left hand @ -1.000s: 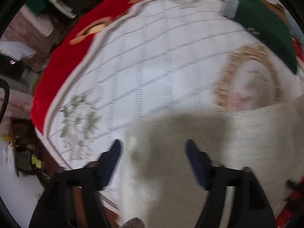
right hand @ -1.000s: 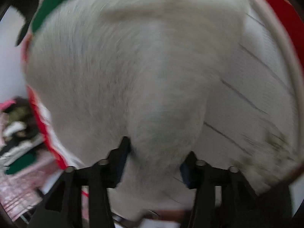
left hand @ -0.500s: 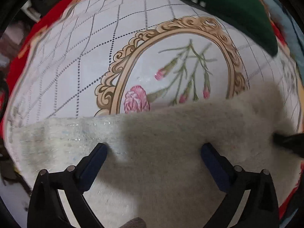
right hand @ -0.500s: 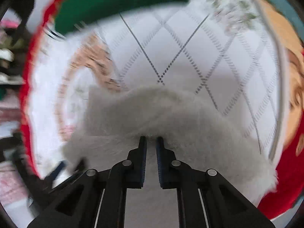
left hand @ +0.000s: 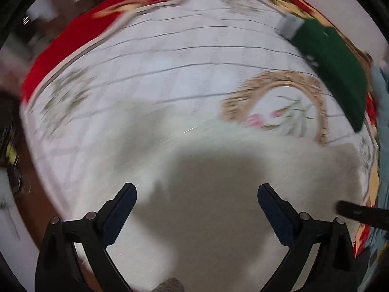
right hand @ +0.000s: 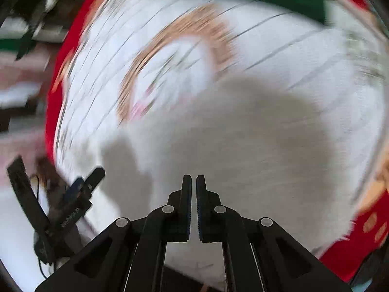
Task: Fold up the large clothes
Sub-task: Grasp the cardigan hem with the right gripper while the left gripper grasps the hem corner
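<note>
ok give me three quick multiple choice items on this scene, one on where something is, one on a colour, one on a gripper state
1. Where does the green garment lie in the left wrist view?
A. upper right, on the patterned cloth
B. between the left gripper's fingers
C. lower left

2. What colour is the cloth's outer border?
A. blue
B. red
C. black

3. How do the two grippers stand?
A. both wide open
B. left gripper open, right gripper closed
C. left closed, right open

Answers: 1 A, it sits by the far right edge; 2 B, a red band rims the white field; 3 B, the left fingers are wide apart over the cream garment while the right fingers nearly meet.
</note>
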